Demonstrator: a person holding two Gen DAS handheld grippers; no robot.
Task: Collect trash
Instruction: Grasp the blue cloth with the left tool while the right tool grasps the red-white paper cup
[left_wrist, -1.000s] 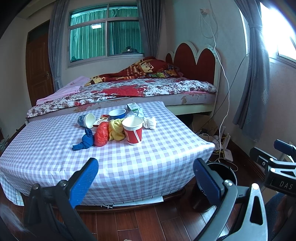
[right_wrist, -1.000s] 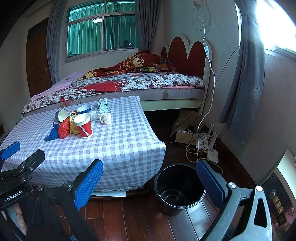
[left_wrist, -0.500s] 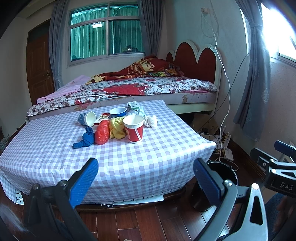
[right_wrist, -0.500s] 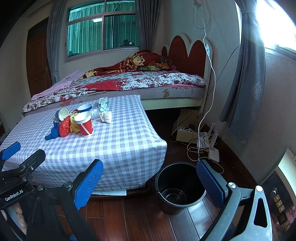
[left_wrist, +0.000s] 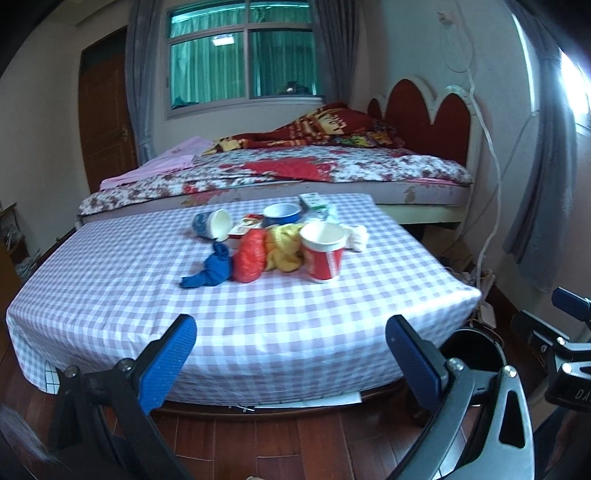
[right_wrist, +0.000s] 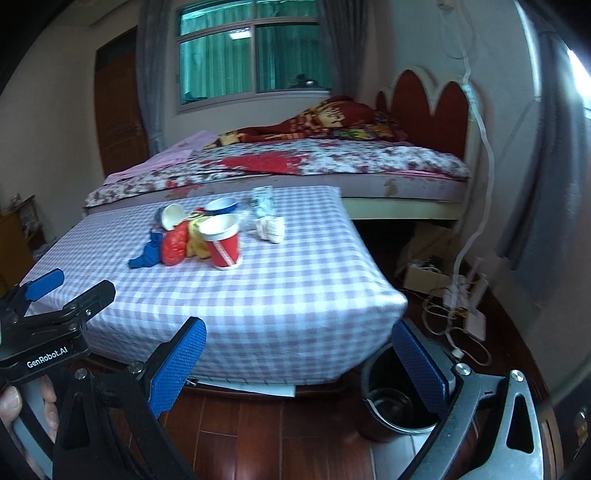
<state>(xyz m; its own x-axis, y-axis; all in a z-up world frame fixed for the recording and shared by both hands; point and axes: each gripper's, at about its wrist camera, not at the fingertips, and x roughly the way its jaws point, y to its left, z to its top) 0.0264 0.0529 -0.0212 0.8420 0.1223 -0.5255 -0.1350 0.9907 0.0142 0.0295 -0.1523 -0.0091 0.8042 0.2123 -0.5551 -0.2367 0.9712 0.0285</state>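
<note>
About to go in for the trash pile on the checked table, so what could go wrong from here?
The upright red cup stands against the yellow wad; grabbing either may tip it. The bin sits low behind the table corner, so drops could miss. The right gripper is closing on nothing.

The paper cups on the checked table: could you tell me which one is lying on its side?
The blue cup, mouth facing us; the red cup stands upright.

Both grippers nearer the table, right gripper closing.

"GenRobot.AI" on left tool body; "DA" on right tool.
</note>
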